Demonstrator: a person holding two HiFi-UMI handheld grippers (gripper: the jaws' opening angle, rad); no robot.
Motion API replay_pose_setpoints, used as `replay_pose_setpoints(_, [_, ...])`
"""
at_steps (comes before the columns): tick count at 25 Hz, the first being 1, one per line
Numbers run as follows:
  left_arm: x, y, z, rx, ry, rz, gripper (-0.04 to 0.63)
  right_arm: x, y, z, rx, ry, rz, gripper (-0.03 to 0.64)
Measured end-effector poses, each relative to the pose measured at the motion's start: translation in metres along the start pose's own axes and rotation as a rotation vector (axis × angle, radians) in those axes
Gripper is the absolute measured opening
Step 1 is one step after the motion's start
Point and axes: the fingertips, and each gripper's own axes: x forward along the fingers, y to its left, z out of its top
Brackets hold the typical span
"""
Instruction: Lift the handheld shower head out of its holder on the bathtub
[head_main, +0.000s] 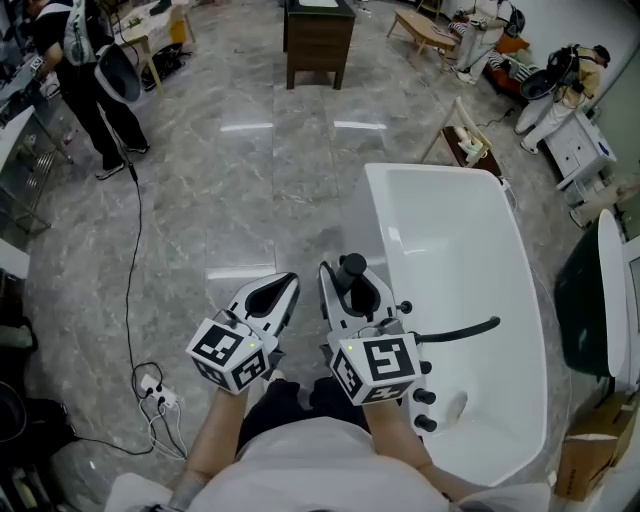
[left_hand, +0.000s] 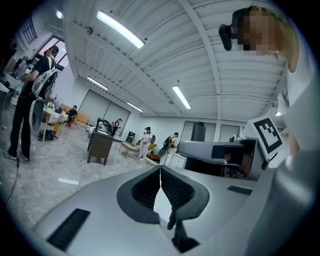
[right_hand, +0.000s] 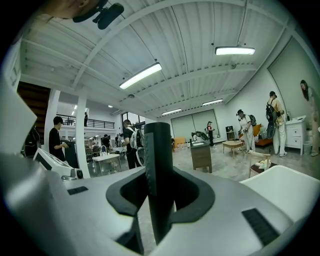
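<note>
Beside the white bathtub (head_main: 452, 250), just off its left rim, we hold the black shower head (head_main: 351, 270) upright in our right gripper (head_main: 356, 292). Its handle stands between the two fingers, which pinch it from both sides. Its hose (head_main: 462, 329) runs across the tub. Our left gripper (head_main: 268, 295) sits just beside, fingers pressed together on nothing.

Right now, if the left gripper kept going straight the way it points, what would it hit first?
Nothing close: the left gripper, jaws shut, points out over the floor beside the bathtub. The way looks free, though depth is uncertain.
</note>
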Motion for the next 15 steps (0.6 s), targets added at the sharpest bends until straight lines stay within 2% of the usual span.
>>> replay_pose_setpoints(9, [-0.011,0.012,0.003,0.003,-0.011,0.017,0.012,0.004,0.012,-0.002,-0.017,0.000,0.003,0.124])
replay_pose_setpoints(15, [-0.019,0.014,-0.006,-0.040,-0.027,0.029,0.012,0.006,0.019,-0.007,-0.007,0.004,0.026,0.126])
